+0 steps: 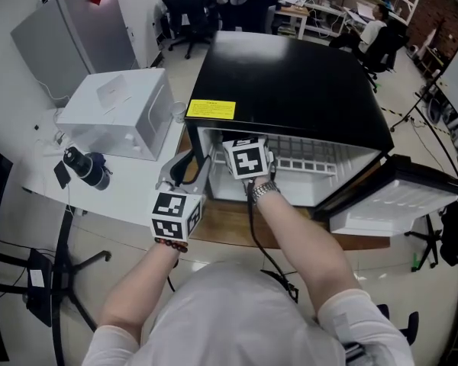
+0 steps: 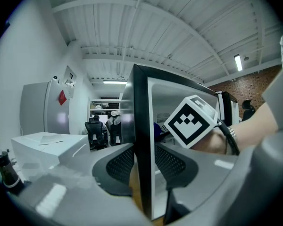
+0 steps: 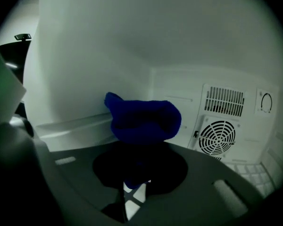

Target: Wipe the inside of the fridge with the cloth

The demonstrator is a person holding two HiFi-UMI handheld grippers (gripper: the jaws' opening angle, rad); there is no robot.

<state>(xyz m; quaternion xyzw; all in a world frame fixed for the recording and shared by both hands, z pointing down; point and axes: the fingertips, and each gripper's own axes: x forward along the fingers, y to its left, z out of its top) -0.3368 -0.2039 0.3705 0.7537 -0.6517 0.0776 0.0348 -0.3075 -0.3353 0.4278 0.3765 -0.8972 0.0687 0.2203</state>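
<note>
The left gripper (image 2: 142,166) has its jaws clamped on the front edge of the left side wall (image 2: 142,126) of the black compact fridge (image 1: 290,82), whose door (image 1: 397,204) stands open at right, with a white boxy appliance (image 1: 122,113) just beside it. The yellow label (image 1: 211,109) on the fridge top carries print too small to read. The right gripper (image 3: 139,147), inside the white-lined cabinet, has its jaws closed tight on a bunched dark blue fuzzy cloth (image 3: 141,121) near the smooth left liner, a round slotted fan grille (image 3: 218,136) behind.
</note>
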